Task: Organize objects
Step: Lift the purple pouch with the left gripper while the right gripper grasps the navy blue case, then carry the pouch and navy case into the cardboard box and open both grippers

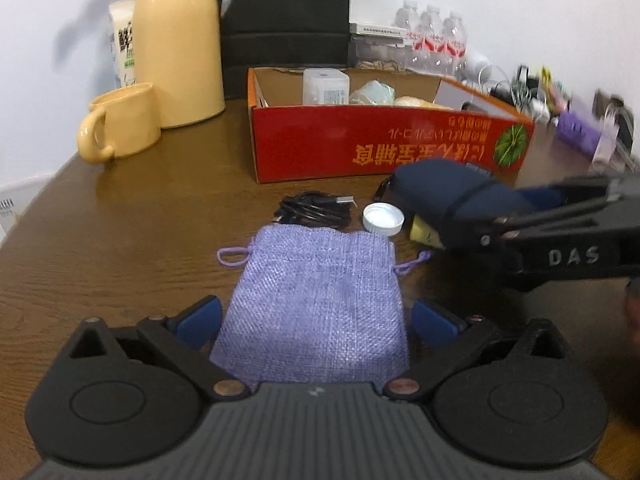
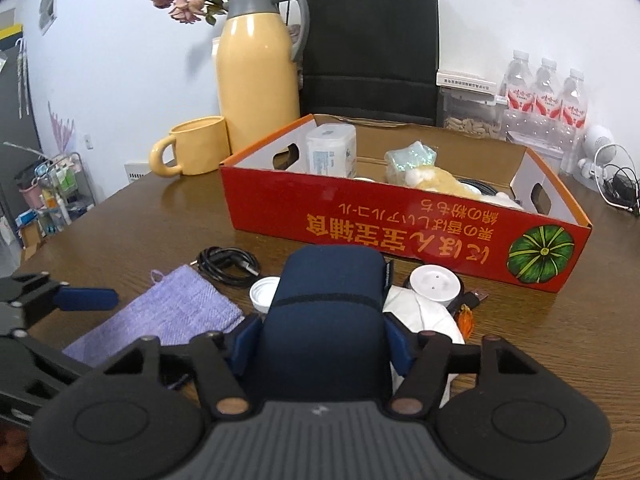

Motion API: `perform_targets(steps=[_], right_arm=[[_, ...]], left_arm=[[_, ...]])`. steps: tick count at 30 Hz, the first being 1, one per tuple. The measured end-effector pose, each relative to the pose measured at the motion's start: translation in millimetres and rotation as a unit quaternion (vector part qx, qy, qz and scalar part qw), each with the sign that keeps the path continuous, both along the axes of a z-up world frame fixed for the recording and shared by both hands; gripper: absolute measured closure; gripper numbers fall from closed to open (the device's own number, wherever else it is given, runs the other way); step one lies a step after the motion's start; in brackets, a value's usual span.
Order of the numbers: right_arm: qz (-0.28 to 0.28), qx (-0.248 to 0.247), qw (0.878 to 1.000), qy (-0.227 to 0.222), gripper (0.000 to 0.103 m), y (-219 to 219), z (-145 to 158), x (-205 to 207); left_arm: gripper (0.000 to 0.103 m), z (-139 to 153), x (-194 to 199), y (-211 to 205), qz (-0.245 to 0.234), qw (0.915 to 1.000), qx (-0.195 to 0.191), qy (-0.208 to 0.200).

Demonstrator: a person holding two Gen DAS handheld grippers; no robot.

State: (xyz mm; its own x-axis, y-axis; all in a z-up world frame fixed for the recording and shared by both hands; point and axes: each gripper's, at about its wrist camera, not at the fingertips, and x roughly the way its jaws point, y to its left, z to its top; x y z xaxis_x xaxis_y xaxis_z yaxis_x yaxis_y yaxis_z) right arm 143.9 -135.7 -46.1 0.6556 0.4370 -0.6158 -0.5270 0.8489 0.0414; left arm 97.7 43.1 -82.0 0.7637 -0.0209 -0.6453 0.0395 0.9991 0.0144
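Observation:
A purple woven drawstring pouch lies flat on the brown table, between the open fingers of my left gripper; the blue pads stand at its two sides, apart from it. The pouch also shows in the right wrist view. My right gripper is shut on a navy blue fabric case, held just above the table in front of the red cardboard box. In the left wrist view the right gripper holds the case from the right.
The red box holds a white tissue pack, a bagged item and other things. A black cable, a white cap, a white round plug and a white cloth lie before it. A yellow mug and a yellow thermos stand at back left.

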Motion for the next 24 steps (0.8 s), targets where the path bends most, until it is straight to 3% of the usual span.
perform_targets(steps=[1,2,3,4,5,8,14,24], right_arm=[[0.002,-0.003,1.000,-0.003,0.040,-0.3,-0.3,-1.1],[0.003,-0.005,1.000,-0.005,0.040,-0.4,-0.6,-2.2],[0.006,-0.007,1.000,-0.007,0.040,-0.1,-0.9,-2.8],[0.007,-0.009,1.000,-0.008,0.040,-0.1,-1.3,-3.0],[0.007,-0.009,1.000,-0.007,0.039,-0.2,-1.9,-2.6],[0.012,-0.017,1.000,-0.006,0.038,0.7,-4.4,-2.0],[0.015,0.009,1.000,-0.006,0.041,-8.7,-4.1,-2.5],[0.016,0.052,0.998,-0.040,0.042,-26.5,15.3,-11.9]], left_arm=[[0.003,-0.5,-1.3,-1.4,-0.002,1.0000,0.003,-0.003],[0.014,0.1,-2.9,-2.2,-0.004,1.0000,0.001,-0.007],[0.029,1.5,-5.2,-3.2,-0.005,0.9999,0.001,-0.012],[0.038,2.9,-7.6,-4.0,-0.004,0.9999,0.001,-0.016],[0.056,4.1,-8.9,-4.4,-0.001,0.9998,0.000,-0.019],[0.075,6.2,-12.1,0.5,0.015,0.9994,-0.021,-0.025],[0.079,20.9,-23.3,7.8,0.030,0.9964,-0.057,-0.057],[0.079,56.3,-16.5,-7.7,0.023,0.9916,-0.065,-0.110]])
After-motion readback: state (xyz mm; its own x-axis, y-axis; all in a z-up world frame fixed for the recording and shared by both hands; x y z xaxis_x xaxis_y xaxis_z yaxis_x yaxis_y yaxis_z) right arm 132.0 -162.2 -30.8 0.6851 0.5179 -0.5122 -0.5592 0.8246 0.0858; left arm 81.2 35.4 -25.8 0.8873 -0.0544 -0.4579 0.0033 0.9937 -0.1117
